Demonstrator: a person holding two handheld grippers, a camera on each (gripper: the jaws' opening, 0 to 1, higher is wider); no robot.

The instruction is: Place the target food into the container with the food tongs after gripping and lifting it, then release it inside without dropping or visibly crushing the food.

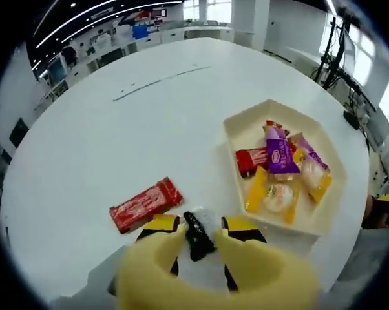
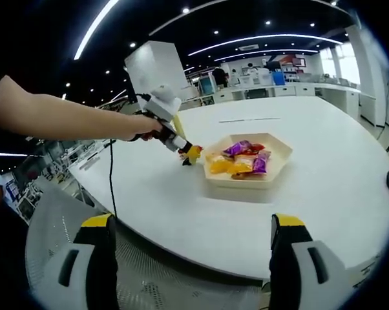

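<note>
Here, left gripper (image 1: pixel 201 236): yellow tongs closed on a black-and-white snack (image 1: pixel 198 232), low over the white table (image 1: pixel 117 135).
Red wrapper (image 1: pixel 145 205): ten o'clock of it.
Tray (image 1: pixel 241 128): two o'clock, holding wrapped snacks.
Right gripper (image 2: pixel 191 245): jaws wide, empty.

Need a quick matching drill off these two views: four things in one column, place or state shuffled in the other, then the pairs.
Column 1
1. red snack bar
2. purple packet
3. black-wrapped snack
4. right gripper

Column 2
A. between the yellow tong tips, above the white table
B. jaws wide apart, holding nothing
C. flat on the table, outside the tray
D. in the cream tray, on top of other packets

The left gripper squeezes the yellow tongs.

Pairs: 1-C, 2-D, 3-A, 4-B
</note>
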